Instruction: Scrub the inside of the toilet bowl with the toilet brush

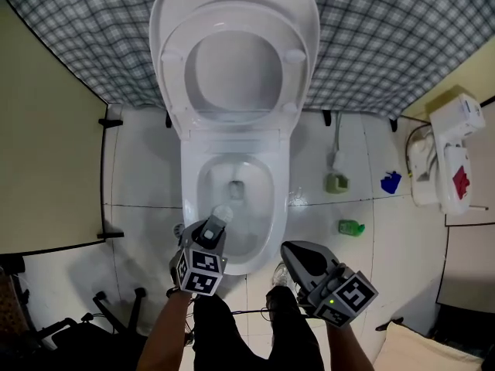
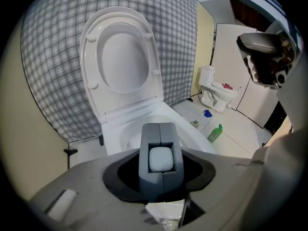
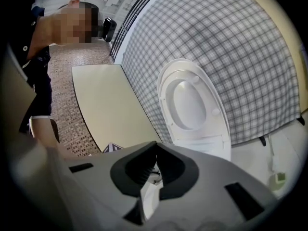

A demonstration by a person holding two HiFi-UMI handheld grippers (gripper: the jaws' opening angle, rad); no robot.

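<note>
The white toilet bowl stands open in the head view, with its seat and lid raised against the plaid wall. My left gripper hangs over the bowl's near rim, pointing down into it. Its fingers are shut on a pale rounded piece, which seems to be the toilet brush; a pale round end shows past the tips. The rest of the brush is hidden. My right gripper is just right of the bowl's front, jaws shut and holding nothing. From the right gripper view the raised lid is ahead.
On the tiled floor right of the toilet lie a green bottle, a small green holder and a blue object. A white fixture sits at the far right. Beige panels close the left side. A person stands far left.
</note>
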